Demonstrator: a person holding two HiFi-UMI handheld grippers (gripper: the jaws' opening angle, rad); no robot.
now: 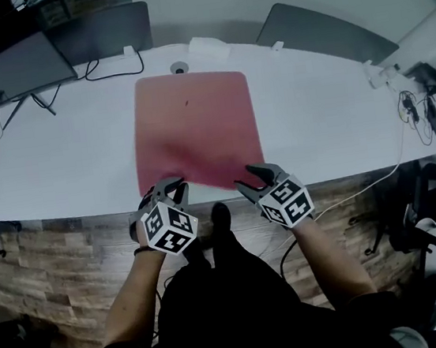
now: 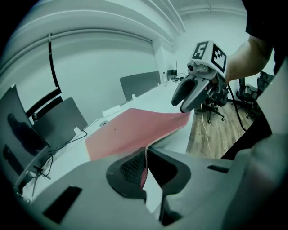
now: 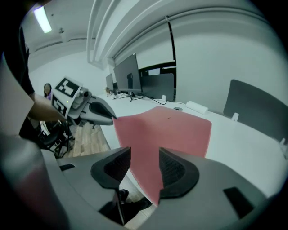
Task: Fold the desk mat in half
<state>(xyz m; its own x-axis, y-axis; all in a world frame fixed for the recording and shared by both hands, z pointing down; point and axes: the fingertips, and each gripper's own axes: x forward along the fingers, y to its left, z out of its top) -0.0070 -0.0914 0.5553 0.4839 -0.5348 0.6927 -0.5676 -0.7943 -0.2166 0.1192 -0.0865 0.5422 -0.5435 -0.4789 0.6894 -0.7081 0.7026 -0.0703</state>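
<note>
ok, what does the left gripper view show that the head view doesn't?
Left gripper view only: the left gripper shut on the mat edge, seen close up, and from the side the near edge lifted off the desk.

Head view only: the mat's full outline with its far edge flat, the left arm, and cables at the desk's right end.

Both: mat, desk, the grommet past the far edge, and the right gripper at the mat's near right corner.

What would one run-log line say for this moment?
pink rectangular desk mat: near edge lifted | left gripper: shut on its corner | right gripper: open, corner between jaws
</note>
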